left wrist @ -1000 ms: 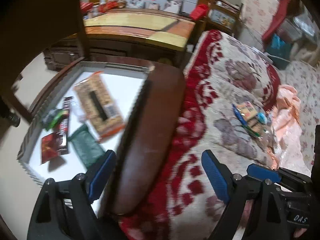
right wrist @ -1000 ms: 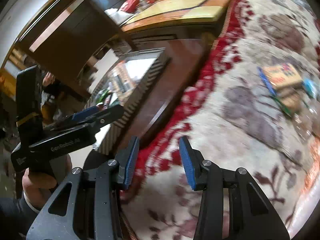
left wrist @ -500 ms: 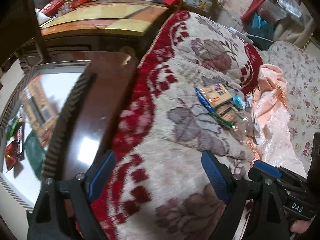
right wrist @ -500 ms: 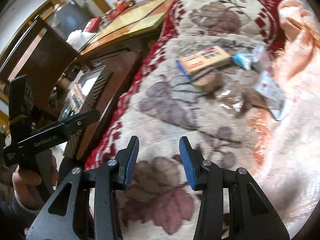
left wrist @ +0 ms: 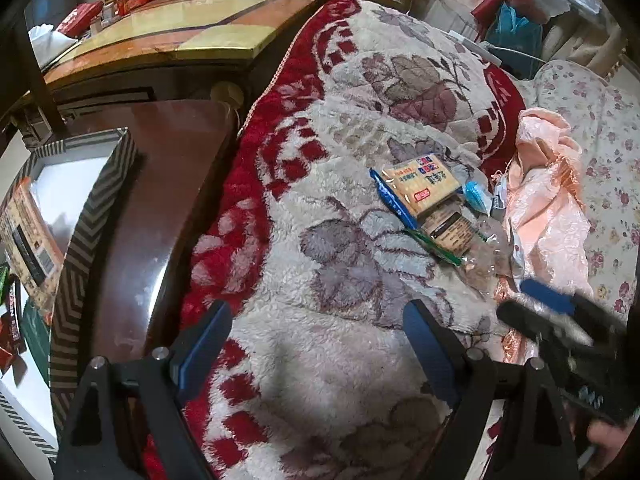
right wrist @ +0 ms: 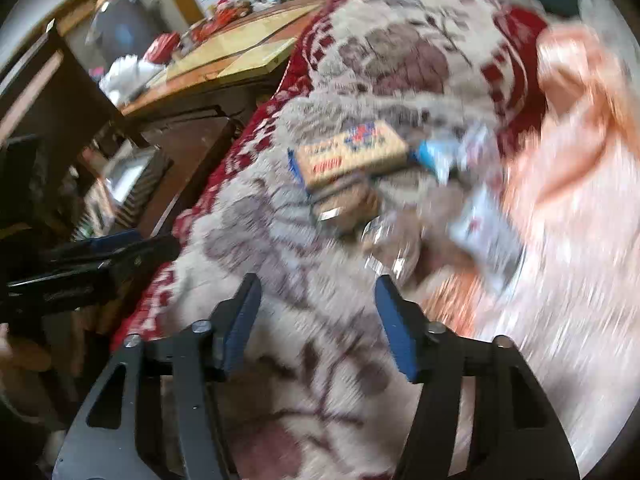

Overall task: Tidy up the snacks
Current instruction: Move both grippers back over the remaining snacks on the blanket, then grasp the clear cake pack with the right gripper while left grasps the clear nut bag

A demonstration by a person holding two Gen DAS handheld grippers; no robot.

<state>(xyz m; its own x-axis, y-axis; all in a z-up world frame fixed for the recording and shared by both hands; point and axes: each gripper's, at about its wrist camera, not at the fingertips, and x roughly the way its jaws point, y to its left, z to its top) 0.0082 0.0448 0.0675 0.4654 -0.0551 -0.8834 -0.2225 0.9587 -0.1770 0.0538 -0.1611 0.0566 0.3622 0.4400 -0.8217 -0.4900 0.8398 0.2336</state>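
over blanket, both grippers empty, snacks ahead

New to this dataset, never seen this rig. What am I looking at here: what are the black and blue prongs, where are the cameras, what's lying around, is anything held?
There is no robot arm. A person carries a handheld two-finger gripper in each hand, and a fisheye camera on each looks forward along its fingers.

The left wrist view shows the left gripper at the bottom: black arms with blue pads, wide apart, nothing between them. The right wrist view, blurred, shows the right gripper; its jaws have just been opening and are also empty.

Both look down on a plush red and cream blanket. On it lies a small pile of snacks, topped by a yellow packet, beside a pink cloth. At the left, a striped-rim box already holding a few packets sits on a dark wooden table.

Nothing is held yet.
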